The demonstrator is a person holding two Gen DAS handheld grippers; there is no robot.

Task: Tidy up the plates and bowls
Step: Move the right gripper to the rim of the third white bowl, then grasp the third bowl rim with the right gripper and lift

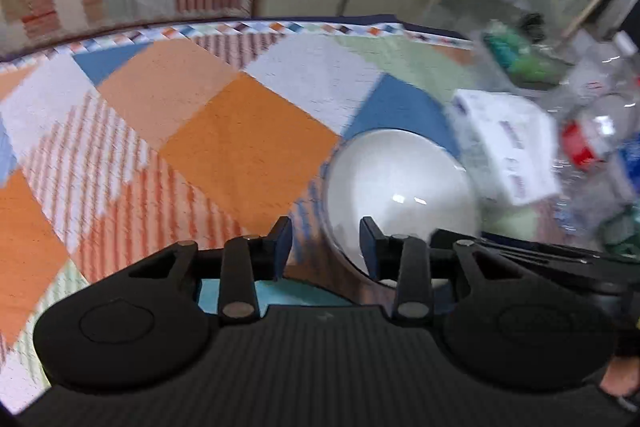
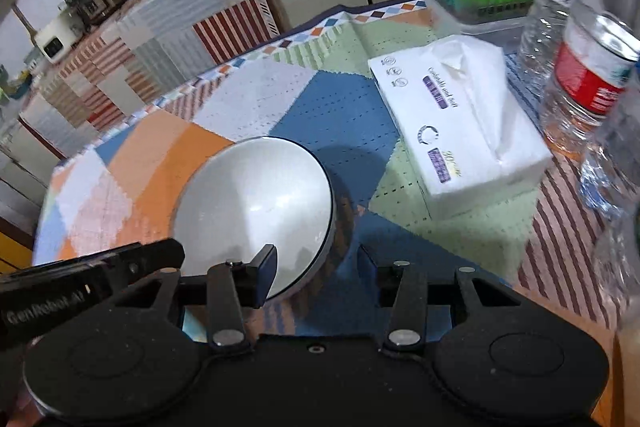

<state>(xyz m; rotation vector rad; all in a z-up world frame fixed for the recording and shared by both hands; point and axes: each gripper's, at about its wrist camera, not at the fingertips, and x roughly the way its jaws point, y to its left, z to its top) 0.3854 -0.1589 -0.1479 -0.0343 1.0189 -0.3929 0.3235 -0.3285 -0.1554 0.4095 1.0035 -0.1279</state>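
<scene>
My left gripper [image 1: 326, 245] and right gripper [image 2: 316, 265] both spread, each straddling near rim of white bowl [image 2: 256, 203] on opposite sides, pads not pressing. Bowl sits on checked tablecloth [image 1: 224, 131]. Beyond, just beside bowl – tissue box [image 2: 468, 123], then water bottles [image 2: 588, 83]. Risk: uneven squeeze tips smooth bowl or shoves it into box, perhaps toppling bottles.

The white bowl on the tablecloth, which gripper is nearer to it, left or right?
Neither clearly. The left gripper straddles the white bowl at its left rim, the right gripper at its right rim; both stand open, pads not pressing on it.
</scene>
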